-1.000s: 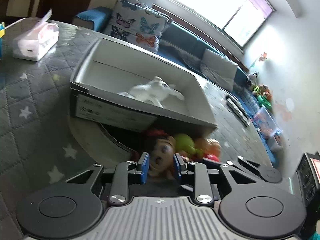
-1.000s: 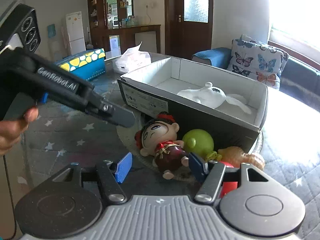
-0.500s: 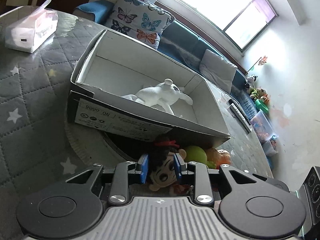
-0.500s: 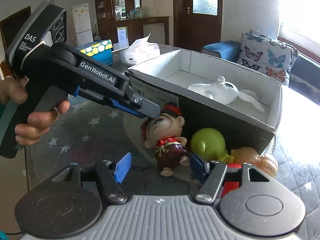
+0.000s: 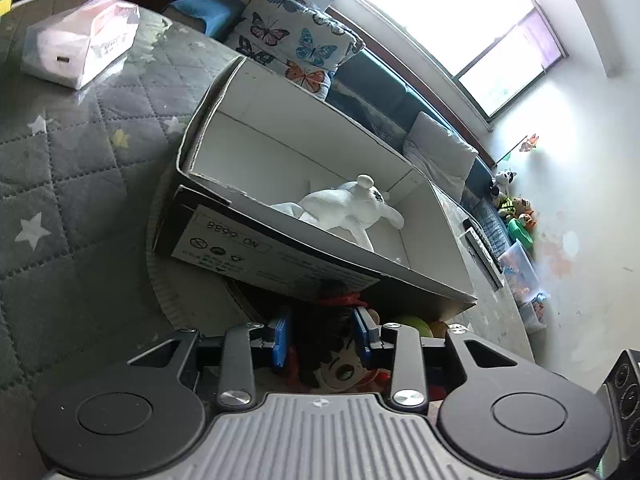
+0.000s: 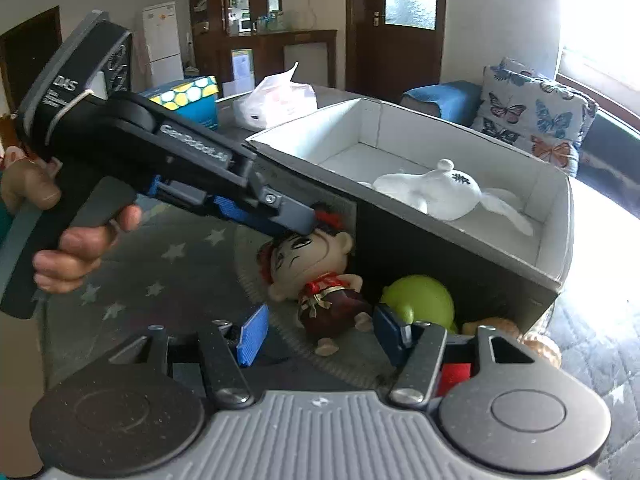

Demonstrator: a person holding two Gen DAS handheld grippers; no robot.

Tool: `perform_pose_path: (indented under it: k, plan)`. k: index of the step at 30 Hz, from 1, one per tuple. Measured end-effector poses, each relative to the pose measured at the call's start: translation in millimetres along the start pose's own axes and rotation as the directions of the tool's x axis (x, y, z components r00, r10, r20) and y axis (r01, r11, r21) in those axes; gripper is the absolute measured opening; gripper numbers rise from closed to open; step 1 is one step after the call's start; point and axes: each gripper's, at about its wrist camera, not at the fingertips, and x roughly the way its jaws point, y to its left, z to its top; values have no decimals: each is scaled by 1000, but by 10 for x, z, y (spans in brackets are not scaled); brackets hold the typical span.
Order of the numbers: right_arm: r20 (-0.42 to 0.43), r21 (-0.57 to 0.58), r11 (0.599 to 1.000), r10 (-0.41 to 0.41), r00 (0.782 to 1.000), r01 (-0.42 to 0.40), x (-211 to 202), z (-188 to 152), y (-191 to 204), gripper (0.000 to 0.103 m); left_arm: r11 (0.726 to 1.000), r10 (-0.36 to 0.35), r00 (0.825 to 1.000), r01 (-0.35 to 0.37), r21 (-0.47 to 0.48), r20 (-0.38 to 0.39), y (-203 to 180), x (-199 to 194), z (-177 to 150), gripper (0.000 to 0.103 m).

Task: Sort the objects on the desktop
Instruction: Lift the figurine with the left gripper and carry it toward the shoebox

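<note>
A big-headed doll (image 6: 308, 256) in a dark red dress lies on a round mat (image 6: 256, 280) in front of an open cardboard box (image 6: 440, 256). My left gripper (image 5: 322, 334) is open, and the doll's head (image 5: 332, 360) lies between its blue pads. In the right wrist view the left gripper (image 6: 296, 220) comes down from the left and its tip meets the top of the head. A white plush (image 5: 344, 208) lies inside the box (image 5: 280, 256). My right gripper (image 6: 320, 332) is open just short of the doll's legs and holds nothing.
A green toy (image 6: 420, 296), an orange one (image 6: 540, 344) and something red (image 6: 456, 372) lie by the box's near corner. A tissue pack (image 5: 80, 48) and a blue box with yellow dots (image 6: 188, 100) stand further back on the grey quilted cloth. A hand (image 6: 76, 256) holds the left gripper.
The left gripper has come forward and down over the doll, so its head now sits deeper between the pads. The right gripper has edged slightly closer and stays open.
</note>
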Motion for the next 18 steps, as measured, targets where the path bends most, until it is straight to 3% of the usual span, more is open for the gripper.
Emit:
perform_pose_path:
  k: [8, 9, 18]
  plan:
    - [9, -81, 996, -26, 1000, 27, 132, 122, -80, 63, 1000, 3, 1000, -3, 3, -6, 50, -35, 34, 36]
    - [6, -88, 996, -22, 1000, 22, 156, 142, -109, 68, 1000, 2, 1000, -2, 3, -6, 55, -39, 38, 36]
    - [-16, -154, 988, 17, 1000, -19, 368, 324, -376, 69, 1000, -9, 1000, 9, 3, -17, 89, -41, 62, 36]
